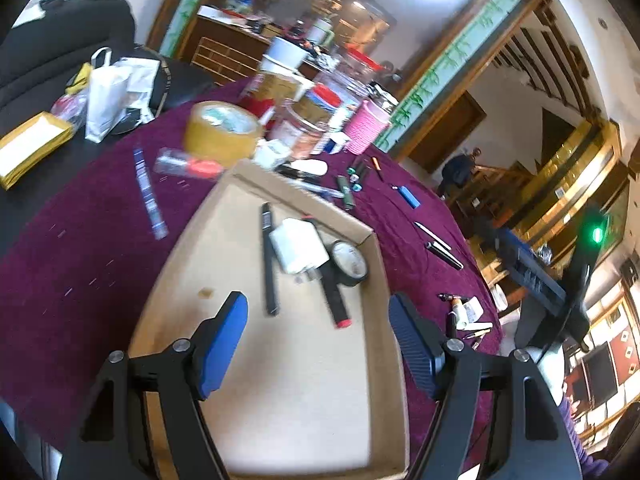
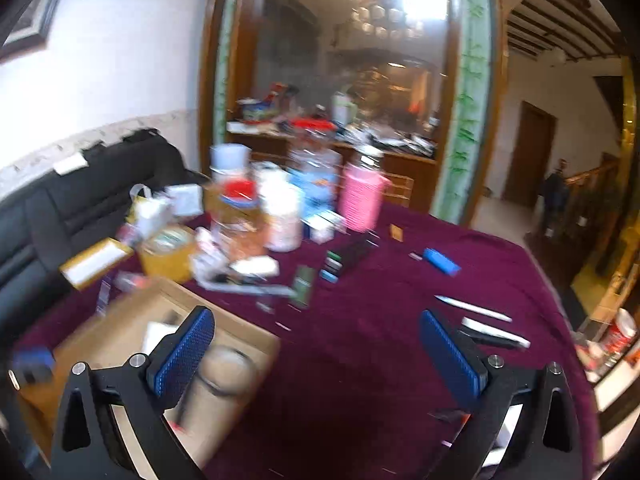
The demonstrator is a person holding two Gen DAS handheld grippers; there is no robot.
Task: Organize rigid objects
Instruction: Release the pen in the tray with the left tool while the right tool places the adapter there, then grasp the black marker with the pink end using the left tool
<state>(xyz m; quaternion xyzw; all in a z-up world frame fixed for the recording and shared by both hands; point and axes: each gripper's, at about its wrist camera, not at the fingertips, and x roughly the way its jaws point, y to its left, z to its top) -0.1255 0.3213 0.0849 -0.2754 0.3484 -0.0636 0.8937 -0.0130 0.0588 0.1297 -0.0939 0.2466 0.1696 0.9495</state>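
A shallow cardboard tray [image 1: 280, 392] lies on the purple tablecloth. In it are a black pen [image 1: 269, 260], a white charger plug [image 1: 298, 245], a round black tape roll [image 1: 349, 261] and a black marker with a red end [image 1: 336, 300]. My left gripper [image 1: 318, 316] hovers over the tray, open, nothing between its blue pads. My right gripper [image 2: 316, 332] is open wide above the cloth beside the tray's corner [image 2: 256, 344], empty. Loose pens [image 2: 472, 307], a blue lighter [image 2: 442, 261] and small batteries [image 2: 332, 266] lie on the cloth.
A tape roll [image 1: 220, 128], pink cup [image 1: 366, 126], jars and boxes crowd the table's far side. More pens [image 1: 444, 254] and small items [image 1: 466, 312] lie to the right. A black sofa [image 2: 80, 196] stands left; a person [image 1: 460, 168] is far off.
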